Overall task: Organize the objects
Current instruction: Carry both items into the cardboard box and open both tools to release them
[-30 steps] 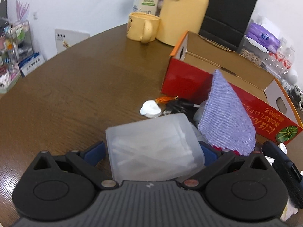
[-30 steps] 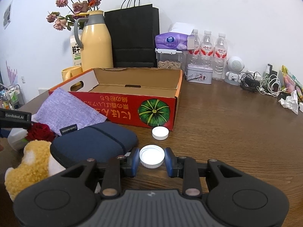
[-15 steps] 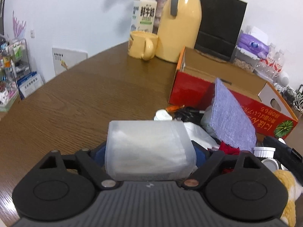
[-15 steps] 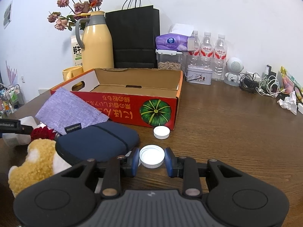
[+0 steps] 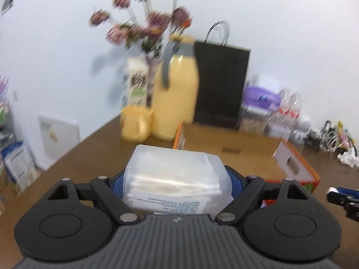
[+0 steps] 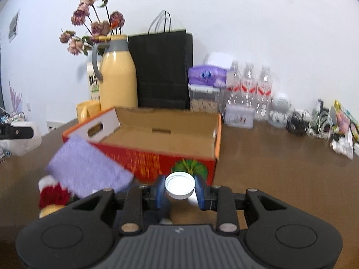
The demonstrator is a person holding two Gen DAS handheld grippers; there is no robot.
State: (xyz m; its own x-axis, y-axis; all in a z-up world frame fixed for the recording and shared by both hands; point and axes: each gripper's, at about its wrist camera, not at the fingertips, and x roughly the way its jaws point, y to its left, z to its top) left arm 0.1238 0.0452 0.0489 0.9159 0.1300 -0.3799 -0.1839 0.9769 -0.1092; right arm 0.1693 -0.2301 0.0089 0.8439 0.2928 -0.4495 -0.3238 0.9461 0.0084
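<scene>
Both tools loaded, above worktop (image 6: 269, 157).
L tool (image 5: 177, 179) clamped on translucent plastic box (image 5: 177, 177), short of carton's (image 6: 157, 134) near end; R tool (image 6: 180, 189) clamped on white cap (image 6: 180, 185), in front of carton's red side wall.

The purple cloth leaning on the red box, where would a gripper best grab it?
Probably by its free lower corner, coming from the front. The purple cloth is thin and flat and leans tilted against the red box, so a pinch across its thickness at the edge should hold. Both grippers are occupied: the right gripper holds a white cap.
</scene>
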